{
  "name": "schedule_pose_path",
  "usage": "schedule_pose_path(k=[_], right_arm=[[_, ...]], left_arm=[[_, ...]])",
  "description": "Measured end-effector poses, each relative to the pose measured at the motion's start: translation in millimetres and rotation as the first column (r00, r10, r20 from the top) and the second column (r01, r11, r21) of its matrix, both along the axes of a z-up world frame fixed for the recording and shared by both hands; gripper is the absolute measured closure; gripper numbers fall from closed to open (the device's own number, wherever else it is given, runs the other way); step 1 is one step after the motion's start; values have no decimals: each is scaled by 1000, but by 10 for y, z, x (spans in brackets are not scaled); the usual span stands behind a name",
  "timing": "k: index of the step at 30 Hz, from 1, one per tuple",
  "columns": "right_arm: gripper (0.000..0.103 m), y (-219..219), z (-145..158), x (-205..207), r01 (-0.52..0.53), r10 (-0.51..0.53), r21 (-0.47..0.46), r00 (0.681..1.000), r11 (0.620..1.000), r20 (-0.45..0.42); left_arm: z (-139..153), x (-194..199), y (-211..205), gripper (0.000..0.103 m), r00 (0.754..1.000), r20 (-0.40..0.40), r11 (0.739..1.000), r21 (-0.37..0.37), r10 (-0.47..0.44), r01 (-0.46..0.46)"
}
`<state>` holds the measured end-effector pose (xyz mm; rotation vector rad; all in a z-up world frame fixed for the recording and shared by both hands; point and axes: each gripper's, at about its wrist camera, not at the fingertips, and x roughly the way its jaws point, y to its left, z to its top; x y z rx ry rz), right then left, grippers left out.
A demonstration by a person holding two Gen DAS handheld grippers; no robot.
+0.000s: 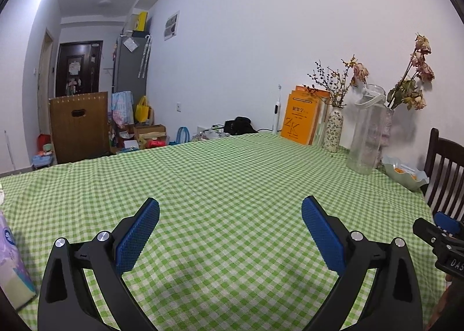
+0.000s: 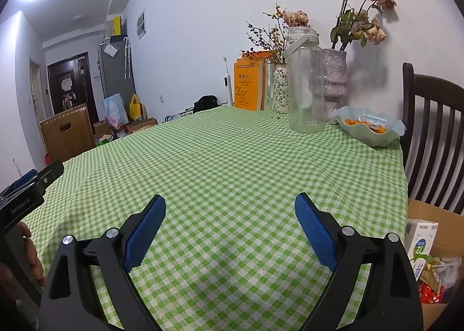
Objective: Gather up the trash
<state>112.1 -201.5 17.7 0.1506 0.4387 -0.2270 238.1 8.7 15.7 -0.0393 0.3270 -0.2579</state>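
My left gripper (image 1: 230,207) is open and empty, held low over the green checked tablecloth (image 1: 220,174). My right gripper (image 2: 230,205) is open and empty over the same cloth (image 2: 232,157). A cardboard box (image 2: 435,215) beside the table at the right holds trash: a white carton (image 2: 420,241) and crumpled wrappers (image 2: 435,278). A purple tissue pack (image 1: 11,261) lies at the left edge in the left wrist view. The right gripper's side shows at the right edge of the left wrist view (image 1: 443,232); the left gripper's side shows at the left edge of the right wrist view (image 2: 32,186).
Along the wall stand orange books (image 2: 248,84), a patterned vase (image 2: 280,89), a clear plastic jug (image 2: 306,81), a vase of dried roses (image 2: 335,81) and a pale green bowl with oranges (image 2: 371,128). A dark wooden chair (image 2: 432,134) is at the table's right.
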Motion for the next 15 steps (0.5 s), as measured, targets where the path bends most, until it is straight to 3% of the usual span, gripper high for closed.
schedule_pose_path(k=[3, 9, 15], right_arm=[[12, 61, 24, -58, -1, 2, -32, 1000, 999, 30], [8, 190, 72, -130, -8, 16, -105, 997, 994, 81], [8, 153, 82, -161, 28, -18, -95, 995, 995, 103]], left_arm=[[14, -60, -31, 8, 999, 33, 1000, 17, -4, 3], [22, -25, 0, 8, 1000, 17, 1000, 4, 9, -10], [33, -14, 0, 8, 1000, 18, 1000, 5, 19, -19]])
